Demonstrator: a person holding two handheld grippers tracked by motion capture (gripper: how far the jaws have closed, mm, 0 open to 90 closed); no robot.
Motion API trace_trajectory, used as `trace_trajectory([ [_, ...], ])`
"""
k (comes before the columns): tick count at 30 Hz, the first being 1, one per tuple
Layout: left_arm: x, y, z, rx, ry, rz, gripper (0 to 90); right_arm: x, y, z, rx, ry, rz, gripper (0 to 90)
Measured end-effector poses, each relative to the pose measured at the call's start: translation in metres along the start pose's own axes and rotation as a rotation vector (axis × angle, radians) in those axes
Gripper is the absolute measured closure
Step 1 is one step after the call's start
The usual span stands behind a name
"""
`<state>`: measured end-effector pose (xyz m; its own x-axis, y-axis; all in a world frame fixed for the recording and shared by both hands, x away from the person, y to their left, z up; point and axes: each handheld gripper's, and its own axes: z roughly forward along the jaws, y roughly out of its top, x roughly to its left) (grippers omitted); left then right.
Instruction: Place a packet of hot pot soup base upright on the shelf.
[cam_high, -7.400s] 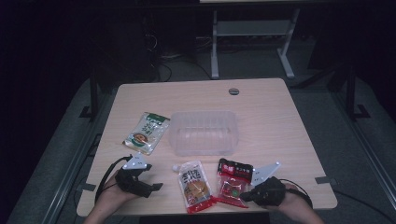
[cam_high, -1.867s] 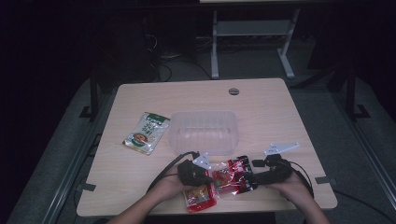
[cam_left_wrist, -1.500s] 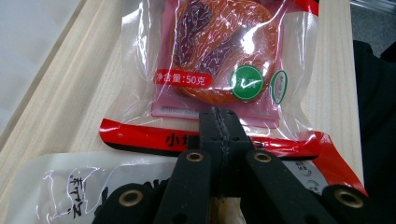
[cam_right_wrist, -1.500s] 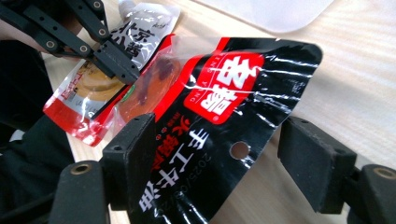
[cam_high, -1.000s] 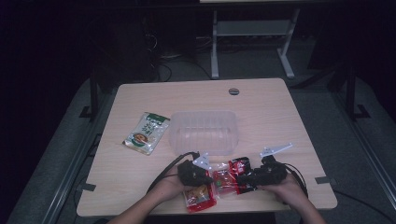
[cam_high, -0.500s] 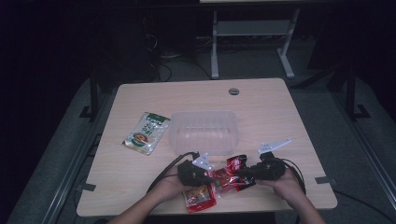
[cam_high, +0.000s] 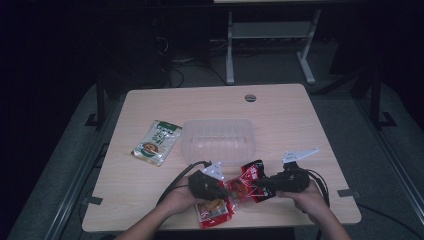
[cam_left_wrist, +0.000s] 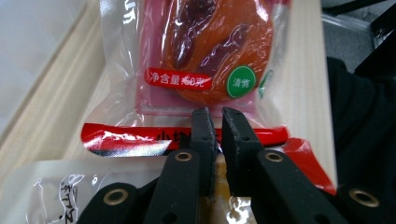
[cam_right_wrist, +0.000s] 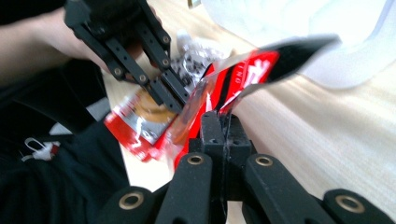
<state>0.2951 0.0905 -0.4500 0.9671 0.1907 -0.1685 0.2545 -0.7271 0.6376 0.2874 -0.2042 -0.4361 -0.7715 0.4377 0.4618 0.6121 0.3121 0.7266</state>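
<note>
Right gripper (cam_right_wrist: 223, 122) was clamped on red pouch (cam_high: 248, 183) beside the tub (cam_high: 218, 141); left gripper (cam_left_wrist: 215, 122), jaws just easing apart and barely off the pouch, should let go fully first.

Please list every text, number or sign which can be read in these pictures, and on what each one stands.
"净含量:50克": red band on the red pouch.
"清真": green round sign, same pouch.
"小坊": its lower red strip, partly hidden.
"NO": red pouch, right gripper view, cut off.
Green pouch and second pouch: print too small.
</note>
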Motion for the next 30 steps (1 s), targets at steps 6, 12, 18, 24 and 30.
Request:
trace_trajectory([
  [6,-0.005,0.001,-0.011,-0.031,0.007,0.016,78.8,0.007,0.004,-0.008,-0.058,0.036,-0.011,90.0],
  [12,-0.006,0.000,-0.022,-0.057,0.017,0.019,73.7,0.014,0.008,-0.012,-0.092,0.065,-0.031,90.0],
  [18,-0.007,-0.006,-0.037,-0.056,0.040,0.032,66.1,0.020,0.012,-0.015,-0.113,0.069,-0.056,90.0],
  [24,-0.008,-0.016,-0.054,-0.066,0.055,0.012,55.3,0.023,0.013,-0.017,-0.120,0.074,-0.066,90.0],
  [30,-0.009,-0.037,-0.070,-0.070,0.094,-0.032,47.9,0.029,0.018,-0.018,-0.132,0.090,-0.082,90.0],
])
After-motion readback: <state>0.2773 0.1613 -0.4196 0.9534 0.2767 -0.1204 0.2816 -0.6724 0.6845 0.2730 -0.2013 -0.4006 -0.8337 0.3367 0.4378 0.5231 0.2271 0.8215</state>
